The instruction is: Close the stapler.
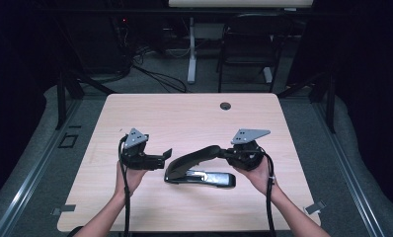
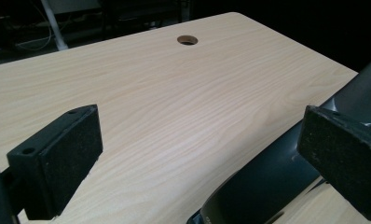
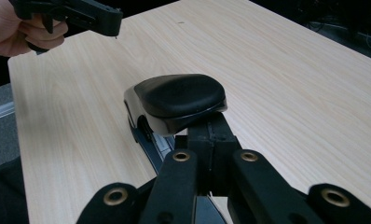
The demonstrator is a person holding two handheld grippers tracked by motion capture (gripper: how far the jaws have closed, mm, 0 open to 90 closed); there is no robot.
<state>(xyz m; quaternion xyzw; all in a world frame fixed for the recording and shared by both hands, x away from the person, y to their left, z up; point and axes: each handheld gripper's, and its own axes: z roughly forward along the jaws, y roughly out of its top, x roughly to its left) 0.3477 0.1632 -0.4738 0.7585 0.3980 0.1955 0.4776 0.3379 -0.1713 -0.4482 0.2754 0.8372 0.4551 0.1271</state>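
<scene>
A large black stapler lies on the light wooden table, its upper arm tilted up and away from the base. My right gripper is shut on the raised right end of that arm; in the right gripper view its jaws clamp just behind the glossy arm. My left gripper hovers just left of the stapler's low end, open. In the left gripper view its pads stand wide apart, with the stapler near the right pad and nothing gripped.
A round cable hole sits near the table's far edge, also seen in the left gripper view. Beyond the table stand a black chair and a white desk leg. Bare tabletop stretches ahead of both grippers.
</scene>
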